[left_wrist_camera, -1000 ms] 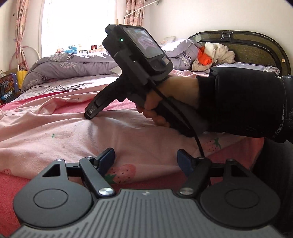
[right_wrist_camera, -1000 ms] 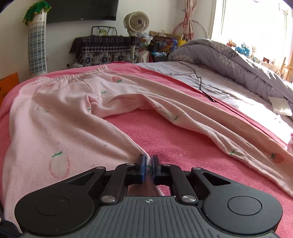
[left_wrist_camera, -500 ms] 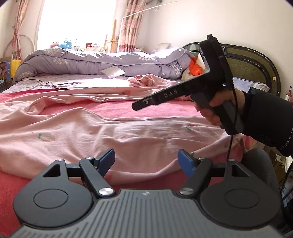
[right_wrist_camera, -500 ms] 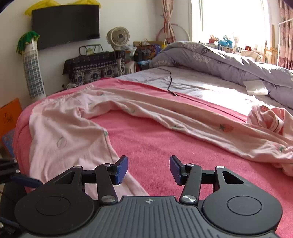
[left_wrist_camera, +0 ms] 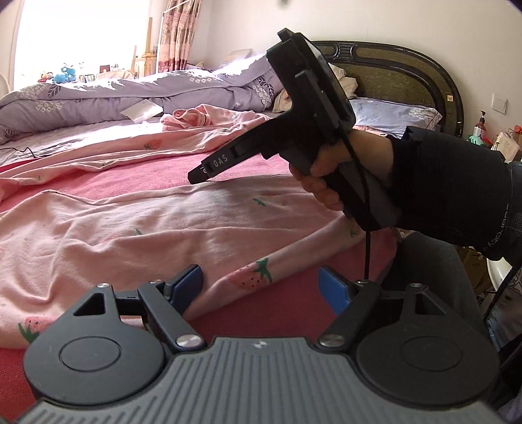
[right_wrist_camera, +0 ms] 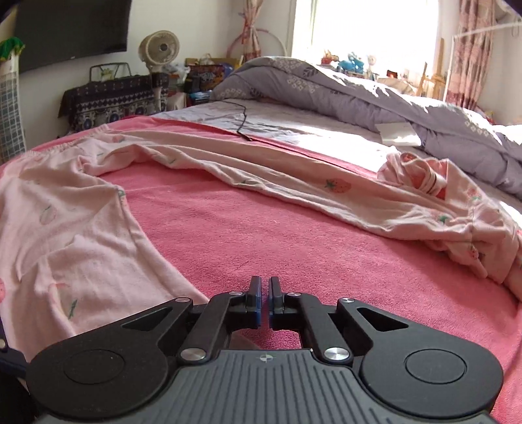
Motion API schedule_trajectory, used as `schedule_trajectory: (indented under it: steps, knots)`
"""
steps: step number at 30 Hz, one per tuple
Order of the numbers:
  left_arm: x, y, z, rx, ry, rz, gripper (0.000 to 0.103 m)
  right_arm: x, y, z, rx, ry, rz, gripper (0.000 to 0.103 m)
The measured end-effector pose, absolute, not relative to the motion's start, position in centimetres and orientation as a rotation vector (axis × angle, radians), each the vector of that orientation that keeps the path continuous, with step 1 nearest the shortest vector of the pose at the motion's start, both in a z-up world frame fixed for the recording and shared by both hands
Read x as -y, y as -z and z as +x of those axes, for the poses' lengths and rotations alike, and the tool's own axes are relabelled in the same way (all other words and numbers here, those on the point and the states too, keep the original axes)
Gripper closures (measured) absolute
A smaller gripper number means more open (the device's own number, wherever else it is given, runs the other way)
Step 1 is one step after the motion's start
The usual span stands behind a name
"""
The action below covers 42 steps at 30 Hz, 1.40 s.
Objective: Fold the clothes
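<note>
Pink pyjama trousers point(right_wrist_camera: 81, 208) unfolded on bed point(right_wrist_camera: 261, 234). Right tongs point(right_wrist_camera: 265, 301) just snapped closed on nothing; left tongs point(left_wrist_camera: 261, 287) wide, empty. Risk: missed hem, dragging fabric crooked.

The setting is a home bedroom. Landmark: the bed point(right_wrist_camera: 293, 234) — covered by a pink sheet. At its head stands a dark curved headboard point(left_wrist_camera: 407, 65); along its far side lies a purple quilt point(right_wrist_camera: 326, 88). Beyond its foot stand a fan point(right_wrist_camera: 160, 49) and a wall-mounted screen point(right_wrist_camera: 68, 29). Behind the quilt — a curtained window point(right_wrist_camera: 359, 26).
</note>
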<state>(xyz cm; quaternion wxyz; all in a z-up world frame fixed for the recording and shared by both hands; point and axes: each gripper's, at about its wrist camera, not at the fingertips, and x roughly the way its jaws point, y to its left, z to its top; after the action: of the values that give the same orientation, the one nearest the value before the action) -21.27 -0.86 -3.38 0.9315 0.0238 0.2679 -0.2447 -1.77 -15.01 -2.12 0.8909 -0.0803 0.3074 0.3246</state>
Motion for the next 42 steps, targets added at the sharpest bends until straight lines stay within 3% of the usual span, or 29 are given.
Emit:
schedule_trajectory:
  steps: [2, 3, 4, 6, 9, 10, 12, 14, 15, 16, 26, 29, 32, 33, 34, 42]
  knots:
    - [0.6, 3.2, -21.4, -0.552, 0.510, 0.035, 0.024, 16.9, 1.4, -1.3, -0.666, -0.781, -0.062, 0.089]
    - [0.5, 3.2, -21.5, -0.552, 0.517, 0.031, 0.024, 17.4, 1.1, -1.6, -0.659, -0.809, -0.074, 0.080]
    - [0.6, 3.2, -21.5, -0.553, 0.527, 0.030, 0.024, 18.0, 0.7, -1.9, -0.652, -0.838, -0.086, 0.060]
    - [0.8, 3.2, -21.4, -0.555, 0.555, 0.035, 0.024, 18.6, 0.2, -2.7, -0.644, -0.881, -0.133, 0.040]
    - [1.6, 3.7, -21.4, -0.572, 0.617, 0.045, 0.024, 18.0, 0.5, -4.0, -0.669, -0.900, -0.275, 0.041]
    - [1.9, 3.9, -21.4, -0.583, 0.632, 0.052, 0.024, 17.6, 1.0, -4.4, -0.683, -0.901, -0.307, 0.050]
    - [2.4, 4.2, -21.5, -0.592, 0.644, 0.068, 0.024, 16.9, 1.7, -5.5, -0.674, -0.890, -0.355, 0.053]
    - [2.5, 4.1, -21.6, -0.592, 0.650, 0.073, 0.024, 16.7, 1.4, -6.1, -0.661, -0.872, -0.351, 0.069]
    - [2.5, 3.9, -21.6, -0.591, 0.657, 0.074, 0.024, 16.7, 1.1, -6.2, -0.657, -0.852, -0.340, 0.085]
    - [2.5, 3.8, -21.5, -0.589, 0.668, 0.075, 0.024, 16.6, 0.9, -6.2, -0.653, -0.832, -0.328, 0.094]
    - [6.1, 6.2, -19.7, -0.710, 0.820, 0.100, 0.024, 14.4, 2.5, -4.7, -0.551, -0.679, -0.370, 0.094]
    - [6.0, 6.0, -20.1, -0.708, 0.809, 0.111, 0.024, 14.7, 3.3, -3.9, -0.519, -0.679, -0.326, 0.090]
    - [4.0, 4.2, -20.5, -0.639, 0.750, 0.095, 0.024, 17.6, 2.2, -4.0, -0.509, -0.689, -0.218, 0.070]
    - [3.0, 3.4, -20.5, -0.611, 0.726, 0.075, 0.023, 19.1, 1.7, -4.1, -0.502, -0.676, -0.182, 0.058]
    - [2.2, 2.7, -20.4, -0.588, 0.706, 0.055, 0.023, 20.6, 1.1, -4.4, -0.493, -0.660, -0.152, 0.055]
    - [-0.1, 0.2, -19.2, -0.500, 0.691, -0.039, 0.023, 31.4, 0.4, -9.4, -0.478, -0.443, -0.074, 0.055]
